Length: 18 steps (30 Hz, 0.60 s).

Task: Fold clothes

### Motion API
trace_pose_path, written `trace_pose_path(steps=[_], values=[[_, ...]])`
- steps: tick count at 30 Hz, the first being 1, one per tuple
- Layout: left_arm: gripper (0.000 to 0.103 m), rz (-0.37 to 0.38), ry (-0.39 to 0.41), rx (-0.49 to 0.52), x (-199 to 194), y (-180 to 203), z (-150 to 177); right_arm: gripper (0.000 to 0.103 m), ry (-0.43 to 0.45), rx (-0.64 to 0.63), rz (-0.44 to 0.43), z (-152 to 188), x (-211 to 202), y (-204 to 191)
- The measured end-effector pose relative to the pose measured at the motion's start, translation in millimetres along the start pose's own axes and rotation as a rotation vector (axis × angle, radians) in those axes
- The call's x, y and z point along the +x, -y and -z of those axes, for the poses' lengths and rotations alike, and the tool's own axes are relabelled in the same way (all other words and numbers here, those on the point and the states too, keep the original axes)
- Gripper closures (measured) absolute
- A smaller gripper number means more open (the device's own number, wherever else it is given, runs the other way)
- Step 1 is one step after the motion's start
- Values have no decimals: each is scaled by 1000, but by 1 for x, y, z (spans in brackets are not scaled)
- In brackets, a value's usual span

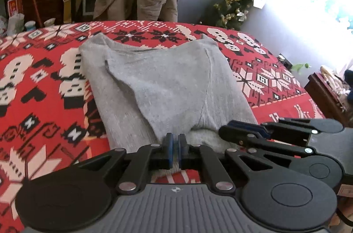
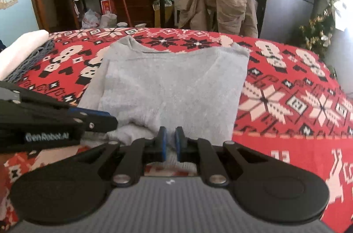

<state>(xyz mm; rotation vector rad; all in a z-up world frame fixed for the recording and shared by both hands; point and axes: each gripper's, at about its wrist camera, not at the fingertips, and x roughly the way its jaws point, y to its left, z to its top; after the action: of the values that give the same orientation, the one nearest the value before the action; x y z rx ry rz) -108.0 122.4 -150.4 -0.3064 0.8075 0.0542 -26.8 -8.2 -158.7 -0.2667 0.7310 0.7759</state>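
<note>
Sweater (image 1: 158,83), grey, lies on the bed (image 1: 39,78), hem pinched by left tool (image 1: 175,150) and right tool (image 2: 170,143); uneven lifting could skew the fold.

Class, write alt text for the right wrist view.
A partly folded grey sweater lies on a red patterned blanket, its near edge pinched by the right gripper. The left gripper enters from the left.

Sweater (image 2: 172,83) near hem hidden behind tongs; white fabric (image 2: 19,50) cut off.
</note>
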Motion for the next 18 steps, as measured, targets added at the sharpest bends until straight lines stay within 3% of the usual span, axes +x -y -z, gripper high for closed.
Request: trace_pose_path(steps=[6,8,10,14,16,18], values=[[97,-29,-6,-40,-17,1,7,93,-9,-37,19,10,-17,-8],[86,-60,7,-25,-26,6,10,90,12,-52,35,12,-27,-13],[76,-108,23,12,-34,12,12,72,18,-66,62,12,-33,-17],[66,-175,24,52,-37,15,20,53,27,-89,111,14,-41,-23],[62,-204,19,58,-36,13,26,36,43,-90,124,16,-44,-24],[51,-235,19,53,-34,12,31,23,67,-84,151,20,-46,-24]])
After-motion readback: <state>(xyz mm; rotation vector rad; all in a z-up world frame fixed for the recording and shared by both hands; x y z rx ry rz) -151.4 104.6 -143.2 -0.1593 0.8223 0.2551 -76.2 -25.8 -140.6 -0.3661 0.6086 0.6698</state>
